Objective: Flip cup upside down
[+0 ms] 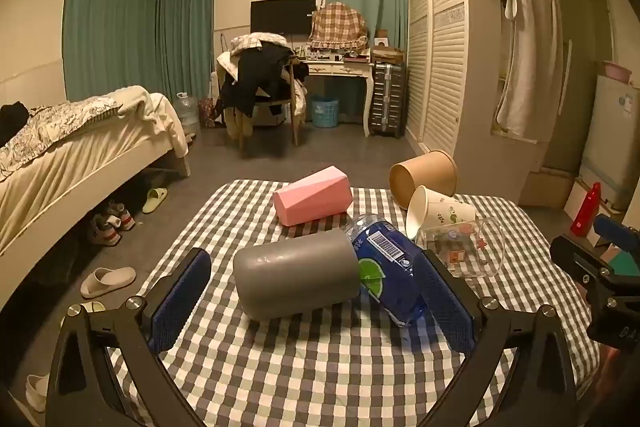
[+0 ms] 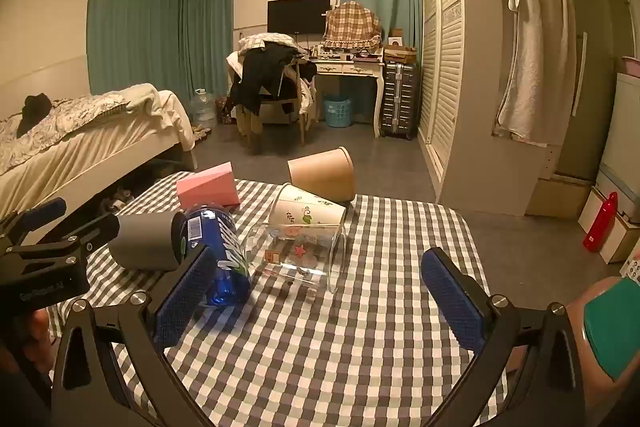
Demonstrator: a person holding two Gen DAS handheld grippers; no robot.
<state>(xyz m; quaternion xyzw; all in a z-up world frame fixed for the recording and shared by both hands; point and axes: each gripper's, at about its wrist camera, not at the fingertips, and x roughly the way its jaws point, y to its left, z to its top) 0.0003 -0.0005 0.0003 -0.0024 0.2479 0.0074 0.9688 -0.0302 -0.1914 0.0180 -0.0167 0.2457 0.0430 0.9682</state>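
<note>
Holding both grippers' fingers apart, I am eyeing the grey cup (image 1: 296, 275) at frame centre: light, stiff, slippery; gripping its sides.

grey cup (image 1: 296, 277); pink cup (image 1: 312, 201); blue bottle (image 1: 386, 267); checked tablecloth (image 1: 320, 367)

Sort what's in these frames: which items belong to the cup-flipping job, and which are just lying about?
Job:
- grey cup, on its side between the open left claw
- pink cup, brown paper cup, white printed paper cup, clear glass cup, all lying on their sides
- right claw, open

Lying about:
- blue bottle
- checkered tablecloth
- red bottle on the floor
</note>
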